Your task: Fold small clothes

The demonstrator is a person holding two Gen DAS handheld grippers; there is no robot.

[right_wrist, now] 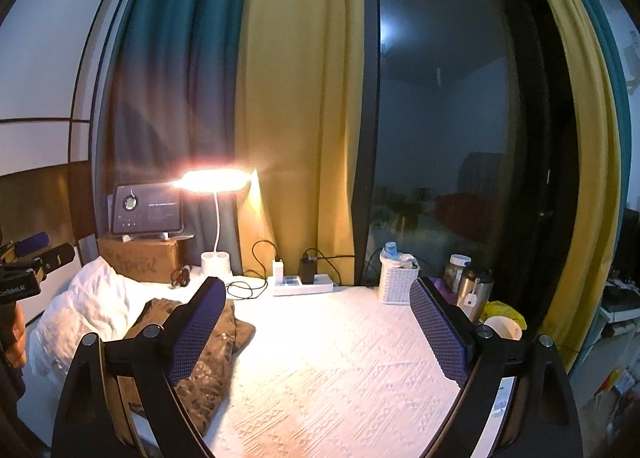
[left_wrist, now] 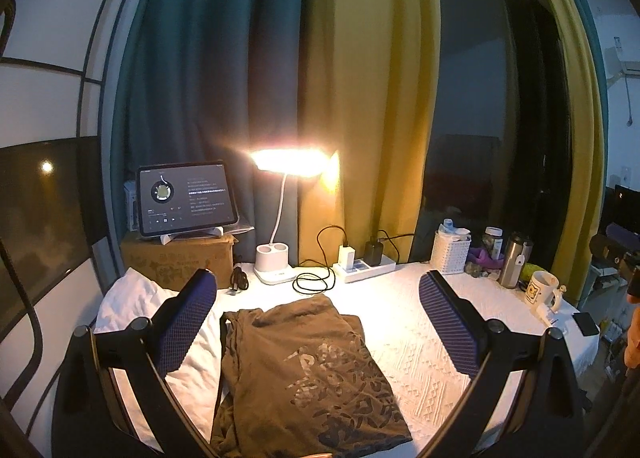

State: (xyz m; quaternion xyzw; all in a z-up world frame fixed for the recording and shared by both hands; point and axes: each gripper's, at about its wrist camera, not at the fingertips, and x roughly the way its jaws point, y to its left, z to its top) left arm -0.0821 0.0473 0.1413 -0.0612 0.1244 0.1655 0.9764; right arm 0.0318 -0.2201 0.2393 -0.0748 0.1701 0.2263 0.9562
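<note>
Two grippers hang over the white table (left_wrist: 420, 342), both with jaws spread wide and nothing between the pads. The left gripper (left_wrist: 316, 322) points straight over the brown shirt (left_wrist: 304, 370), which lies at the near left of the table, already doubled into a long strip with its printed face up and its far end just short of a looped black cable (left_wrist: 314, 278). The right gripper (right_wrist: 318, 334) looks over bare cloth to the right of the shirt; its left pad shows in front of the shirt's edge, but I cannot tell whether it touches.

My reading is that the next fold is across the strip, far end to near end or the reverse. To do it well, each gripper should pinch one corner of the same short edge, taking all layers at once so the earlier fold does not slide open. Lift only enough to clear the cloth below, carry both corners level, and lay edge on edge before letting go. The loose hem at the near left looks rumpled and may want smoothing first. The crumpled white cloth (left_wrist: 132, 306) lying to the shirt's left should stay out of the pinch.

At the far right a white basket (left_wrist: 452, 254) holds a bottle and some white items; what else I cannot tell. Near it stand a jar (left_wrist: 493, 242), a steel flask (left_wrist: 515, 262) and a mug (left_wrist: 542, 292), contents unseen. The lamp base (left_wrist: 274, 262) has two empty cups.
</note>
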